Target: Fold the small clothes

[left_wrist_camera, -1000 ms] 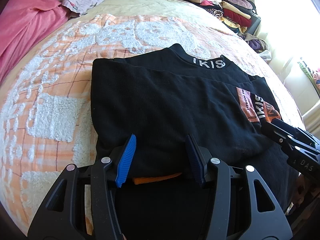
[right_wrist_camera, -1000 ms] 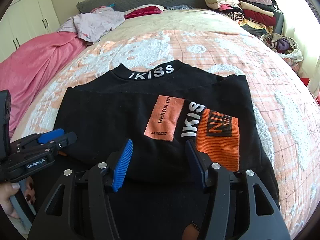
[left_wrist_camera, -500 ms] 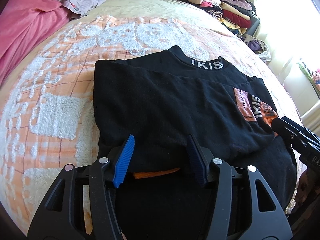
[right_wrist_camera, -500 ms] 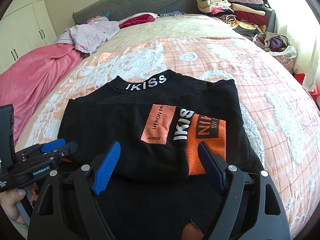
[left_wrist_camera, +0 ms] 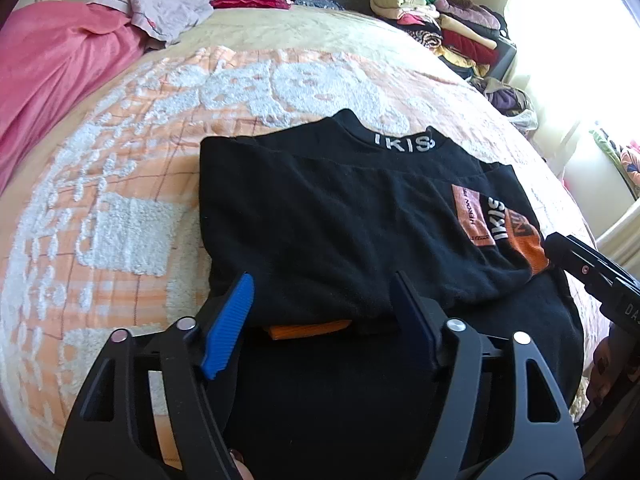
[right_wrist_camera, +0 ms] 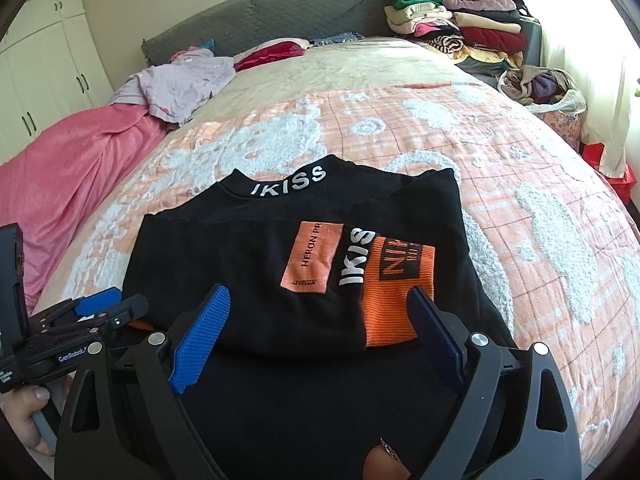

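A black sweater (left_wrist_camera: 320,220) (right_wrist_camera: 240,272) with a white-lettered collar lies folded on the orange and white bedspread (left_wrist_camera: 120,208) (right_wrist_camera: 540,208). An orange patch (right_wrist_camera: 314,256) and an orange ribbed cuff (right_wrist_camera: 396,280) lie on top of it. My left gripper (left_wrist_camera: 320,320) stands at the folded near edge, its jaws opening; the cloth lies between them but the pads do not press it. My right gripper (right_wrist_camera: 318,336) is also opening, its pads clear of the cuff. Each gripper shows in the other's view: the right (left_wrist_camera: 580,272) and the left (right_wrist_camera: 100,312), with a hand below the left one.
A pink blanket (right_wrist_camera: 60,168) covers the bed's left side, with a lilac garment (right_wrist_camera: 180,80) behind it. A stack of folded clothes (right_wrist_camera: 460,20) stands at the far right by the grey headboard (right_wrist_camera: 260,20). A bag of clothes (right_wrist_camera: 540,88) sits beside the bed.
Both grippers' jaws have spread wider and let go of the sweater's folded edge. The right gripper has pulled back and up a little. The sweater lies still.
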Motion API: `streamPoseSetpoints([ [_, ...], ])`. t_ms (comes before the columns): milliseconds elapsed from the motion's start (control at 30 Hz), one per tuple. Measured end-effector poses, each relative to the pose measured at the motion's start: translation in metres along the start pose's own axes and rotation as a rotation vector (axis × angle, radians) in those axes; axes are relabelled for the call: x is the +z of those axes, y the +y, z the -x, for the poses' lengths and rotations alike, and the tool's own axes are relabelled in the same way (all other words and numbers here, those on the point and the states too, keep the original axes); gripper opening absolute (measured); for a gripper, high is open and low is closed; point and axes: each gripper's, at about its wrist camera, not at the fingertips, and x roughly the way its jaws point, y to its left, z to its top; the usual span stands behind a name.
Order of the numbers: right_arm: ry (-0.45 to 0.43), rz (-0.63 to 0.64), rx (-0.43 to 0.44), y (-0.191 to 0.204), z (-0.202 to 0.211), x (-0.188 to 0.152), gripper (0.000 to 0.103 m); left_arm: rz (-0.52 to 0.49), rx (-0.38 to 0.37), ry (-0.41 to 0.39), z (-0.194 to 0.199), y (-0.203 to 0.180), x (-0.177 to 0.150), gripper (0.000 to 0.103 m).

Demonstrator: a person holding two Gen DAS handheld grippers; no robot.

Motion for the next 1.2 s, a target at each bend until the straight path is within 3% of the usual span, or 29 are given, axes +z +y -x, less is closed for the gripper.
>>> streamPoseSetpoints([
  [300, -0.028, 0.006, -0.003, 0.004, 0.014, 0.001, 0.094, 0.007, 0.021, -0.061, 0.025, 0.000, 0.004, 0.093],
  [700, -0.085, 0.025, 0.000, 0.009, 0.041, 0.006, 0.095, 0.002, 0.036, -0.104, 0.047, -0.002, 0.002, 0.093],
  [1200, -0.092, 0.040, -0.016, 0.011, 0.060, -0.011, 0.095, 0.001, 0.049, -0.120, 0.068, 0.003, -0.016, 0.093],
])
